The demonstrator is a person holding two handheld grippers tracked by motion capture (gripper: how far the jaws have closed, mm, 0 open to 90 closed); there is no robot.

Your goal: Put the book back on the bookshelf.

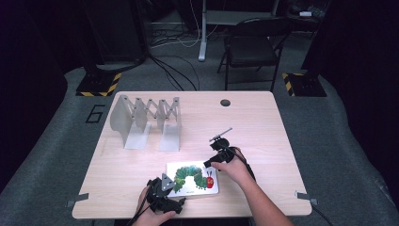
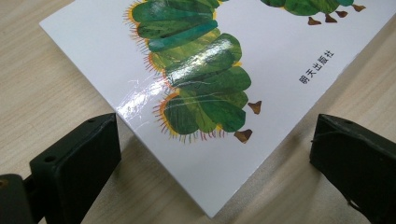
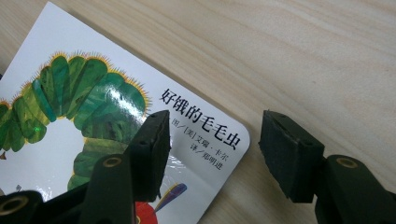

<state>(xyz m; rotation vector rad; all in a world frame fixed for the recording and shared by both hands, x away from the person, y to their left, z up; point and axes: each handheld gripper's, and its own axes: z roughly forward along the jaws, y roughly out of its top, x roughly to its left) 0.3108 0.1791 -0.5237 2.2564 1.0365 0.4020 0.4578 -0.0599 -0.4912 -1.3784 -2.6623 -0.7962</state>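
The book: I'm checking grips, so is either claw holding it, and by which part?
Nothing is held. The left claw stands open around a corner of the book; the right claw is open astride another corner.

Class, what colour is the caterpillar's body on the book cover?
Green, with yellow-orange fringe, on the white book; left gripper view shows it best.

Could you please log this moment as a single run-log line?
left gripper: open, jaws astride near book corner | right gripper: open, astride far corner | picture book: flat on table | bookend rack: untouched
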